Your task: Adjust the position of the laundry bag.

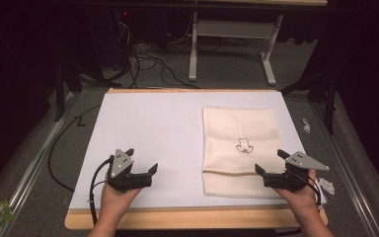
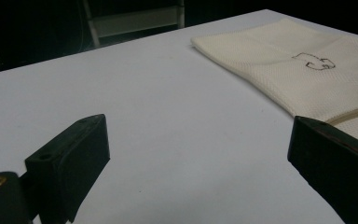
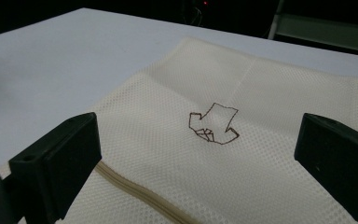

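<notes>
A cream mesh bag (image 1: 240, 148) lies flat on the right half of a white table top (image 1: 148, 128), its long side running away from the person and its near end close to the front edge. A small dark outline drawing (image 1: 244, 144) sits near the middle of the bag, and a zip (image 3: 140, 198) crosses it close to the near end. The left gripper (image 1: 140, 168) is held in the person's left hand (image 1: 112, 196) over the bare left part of the table, well apart from the bag, its jaws spread wide with nothing between them; in the left gripper view the bag (image 2: 307, 70) lies off to the right beyond the two black jaws. The right gripper (image 1: 270, 163) is held in the right hand (image 1: 301, 197) at the bag's near right corner, above the cloth, and its jaws are likewise spread wide and grasp nothing; in the right gripper view the bag (image 3: 261, 154) and its drawing (image 3: 213, 123) lie between and beyond the jaws. Black cables (image 1: 74, 163) trail off the table's left side, and a white frame (image 1: 232, 44) stands on the floor beyond the far edge.
</notes>
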